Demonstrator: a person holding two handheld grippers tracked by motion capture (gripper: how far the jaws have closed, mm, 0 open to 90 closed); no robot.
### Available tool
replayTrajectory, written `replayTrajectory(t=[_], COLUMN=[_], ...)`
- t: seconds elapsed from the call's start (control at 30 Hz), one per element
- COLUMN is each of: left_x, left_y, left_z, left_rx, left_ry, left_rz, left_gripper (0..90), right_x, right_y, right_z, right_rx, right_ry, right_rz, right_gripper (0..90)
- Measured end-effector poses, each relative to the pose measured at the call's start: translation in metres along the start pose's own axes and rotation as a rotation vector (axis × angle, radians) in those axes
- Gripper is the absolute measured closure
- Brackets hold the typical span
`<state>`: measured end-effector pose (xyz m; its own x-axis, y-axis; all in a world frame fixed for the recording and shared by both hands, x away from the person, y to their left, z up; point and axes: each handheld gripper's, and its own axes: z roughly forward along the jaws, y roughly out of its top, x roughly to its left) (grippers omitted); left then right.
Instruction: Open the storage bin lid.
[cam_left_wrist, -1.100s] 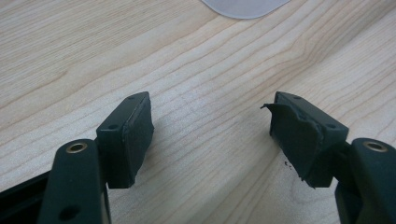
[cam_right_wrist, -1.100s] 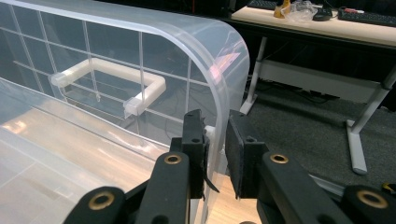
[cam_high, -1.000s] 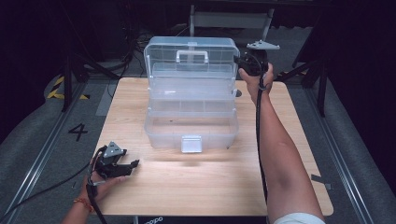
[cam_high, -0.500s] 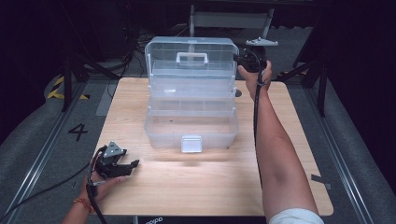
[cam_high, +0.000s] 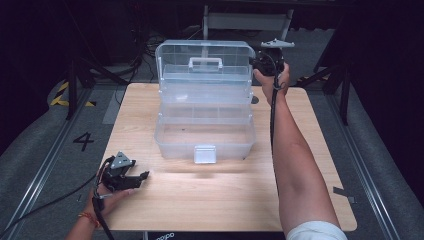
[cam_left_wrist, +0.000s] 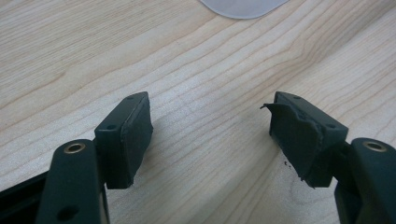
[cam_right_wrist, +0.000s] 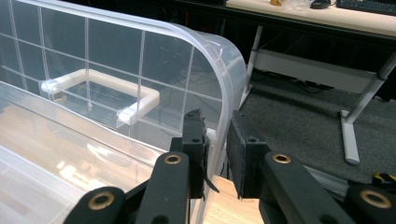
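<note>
Box: your clear plastic tiered box (cam_high: 205, 117) stands open on the far half of the desk (cam_high: 225, 195), its trays stepped back toward the far edge and its white latch (cam_high: 205, 154) facing you.
Lid: the lid (cam_high: 205, 62) stands upright at the back, with the white handle (cam_right_wrist: 100, 88) showing through its gridded wall.
Right tongs: your right tongs (cam_right_wrist: 217, 140) pinch the lid's rim at its far right corner; the jaws sit narrow, one pad on each side of the clear wall. In the high view they (cam_high: 260, 62) meet the lid's right edge, your arm stretched along the box's right side.
Left tongs: your left tongs (cam_left_wrist: 210, 135) hang wide apart over bare wood, with nothing between the pads (cam_left_wrist: 299, 140). In the high view they (cam_high: 142, 176) rest near the desk's front left corner, well apart from the box.
</note>
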<state>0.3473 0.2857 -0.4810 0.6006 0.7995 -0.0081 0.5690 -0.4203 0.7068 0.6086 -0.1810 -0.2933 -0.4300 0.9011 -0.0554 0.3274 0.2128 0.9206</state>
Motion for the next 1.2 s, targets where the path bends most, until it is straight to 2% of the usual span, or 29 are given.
replayTrajectory(t=[0.53, 0.83, 0.93, 1.2], left_x=[0.0, 0.0, 0.0, 0.0], left_y=[0.0, 0.001, 0.001, 0.0], left_z=[0.0, -0.001, 0.0, 0.0], left_rx=[0.004, 0.009, 0.007, 0.007], left_ry=[-0.006, -0.006, -0.007, -0.007], left_rz=[-0.006, 0.0, 0.003, 0.003], left_gripper=[30.2, 30.2, 29.6, 29.6], right_x=[-0.007, -0.008, -0.006, -0.007], right_y=[0.006, 0.006, 0.006, 0.005], right_z=[0.02, 0.023, 0.025, 0.029], right_rx=[0.057, 0.063, 0.068, 0.071], right_ry=[0.0, -0.004, -0.017, -0.026], right_rz=[0.0, -0.007, -0.023, -0.016], right_gripper=[77.0, 76.3, 75.6, 75.3])
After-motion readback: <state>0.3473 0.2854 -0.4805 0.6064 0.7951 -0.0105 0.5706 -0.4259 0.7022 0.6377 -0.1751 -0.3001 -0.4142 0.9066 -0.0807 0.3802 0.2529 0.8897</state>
